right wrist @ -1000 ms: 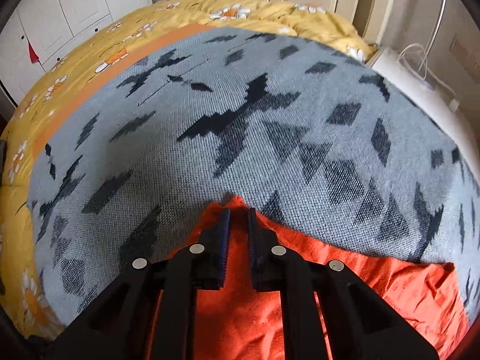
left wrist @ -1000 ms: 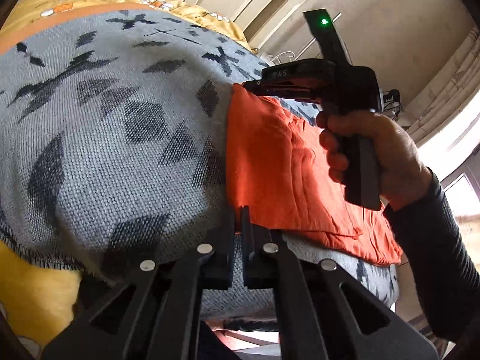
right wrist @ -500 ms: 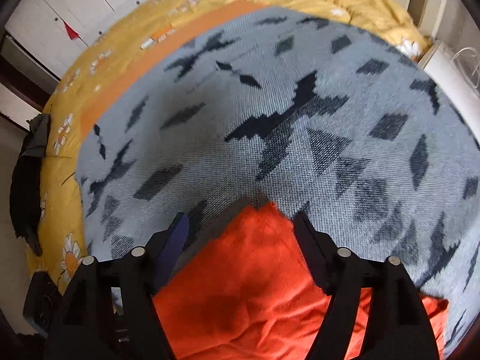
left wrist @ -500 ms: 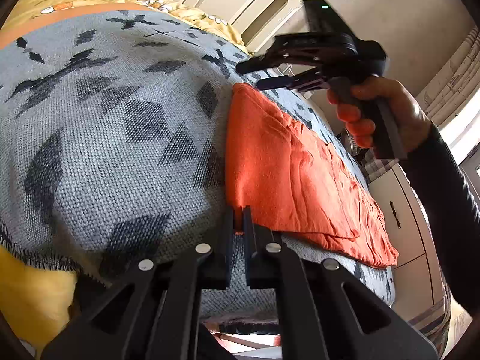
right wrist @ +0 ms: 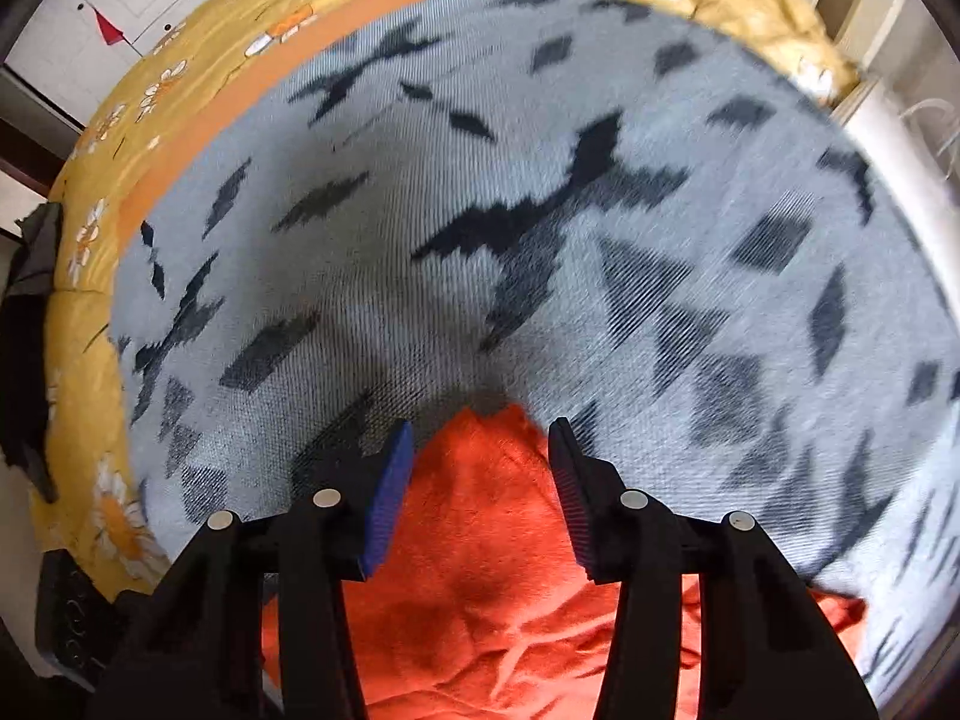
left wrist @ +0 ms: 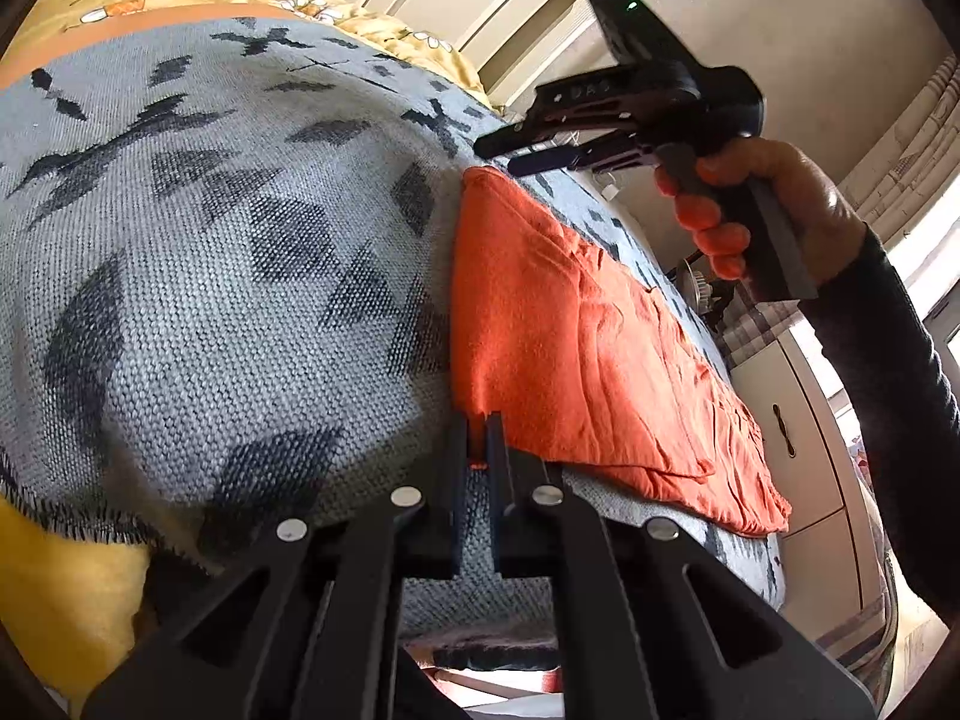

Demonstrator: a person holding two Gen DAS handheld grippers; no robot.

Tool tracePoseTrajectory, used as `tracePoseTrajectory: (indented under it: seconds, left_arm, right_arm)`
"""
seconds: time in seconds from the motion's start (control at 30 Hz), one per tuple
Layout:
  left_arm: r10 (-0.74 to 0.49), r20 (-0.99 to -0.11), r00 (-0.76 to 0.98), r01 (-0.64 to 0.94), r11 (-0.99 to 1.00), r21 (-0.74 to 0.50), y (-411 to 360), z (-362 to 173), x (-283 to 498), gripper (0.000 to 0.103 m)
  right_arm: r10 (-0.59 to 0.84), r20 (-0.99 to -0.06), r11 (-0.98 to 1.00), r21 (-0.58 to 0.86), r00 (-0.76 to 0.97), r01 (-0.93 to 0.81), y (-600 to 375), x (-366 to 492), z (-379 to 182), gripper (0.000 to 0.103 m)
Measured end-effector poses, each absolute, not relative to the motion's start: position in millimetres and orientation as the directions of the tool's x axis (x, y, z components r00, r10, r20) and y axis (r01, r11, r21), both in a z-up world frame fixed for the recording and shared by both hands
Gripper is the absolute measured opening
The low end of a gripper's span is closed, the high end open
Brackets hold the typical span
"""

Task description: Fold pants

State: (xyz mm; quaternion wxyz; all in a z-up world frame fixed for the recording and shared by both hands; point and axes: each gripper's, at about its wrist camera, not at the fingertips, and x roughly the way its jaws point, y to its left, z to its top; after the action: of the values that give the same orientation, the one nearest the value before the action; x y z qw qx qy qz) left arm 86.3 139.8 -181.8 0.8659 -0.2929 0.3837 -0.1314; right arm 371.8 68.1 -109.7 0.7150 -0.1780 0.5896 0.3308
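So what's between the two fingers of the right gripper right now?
In the right wrist view, the right gripper is open, and the corner of the orange pants shows between its fingers, lying on the grey blanket.

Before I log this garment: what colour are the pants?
Plain orange-red pants, with no pattern, lying on the grey patterned blanket. Clearest in the left wrist view.

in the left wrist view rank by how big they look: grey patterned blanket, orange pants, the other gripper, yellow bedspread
1. grey patterned blanket
2. orange pants
3 and 4. right gripper and yellow bedspread: unsure. The bedspread shows only in strips and the gripper is held nearer the camera.
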Motion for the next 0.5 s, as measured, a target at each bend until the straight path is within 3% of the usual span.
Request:
tracePoseTrajectory:
  seconds: [0.37, 0.4, 0.5]
  left_arm:
    - [-0.456, -0.584, 0.672, 0.002, 0.79, -0.614, 141, -183, 86, 0.006]
    - [-0.456, -0.584, 0.672, 0.003, 0.79, -0.613, 141, -183, 86, 0.007]
    - [-0.456, -0.584, 0.671, 0.003, 0.79, -0.613, 141, -182, 87, 0.007]
  right_arm:
    - [0.238, -0.971, 0.706, 0.156, 0.023, -0.691, 73, 373, -121, 0.046]
    - [0.234, -0.972, 0.702, 0.152, 0.024, -0.695, 74, 371, -122, 0.044]
    - [0.22, -0.975, 0.694, 0.138, 0.026, -0.706, 75, 368, -123, 0.023]
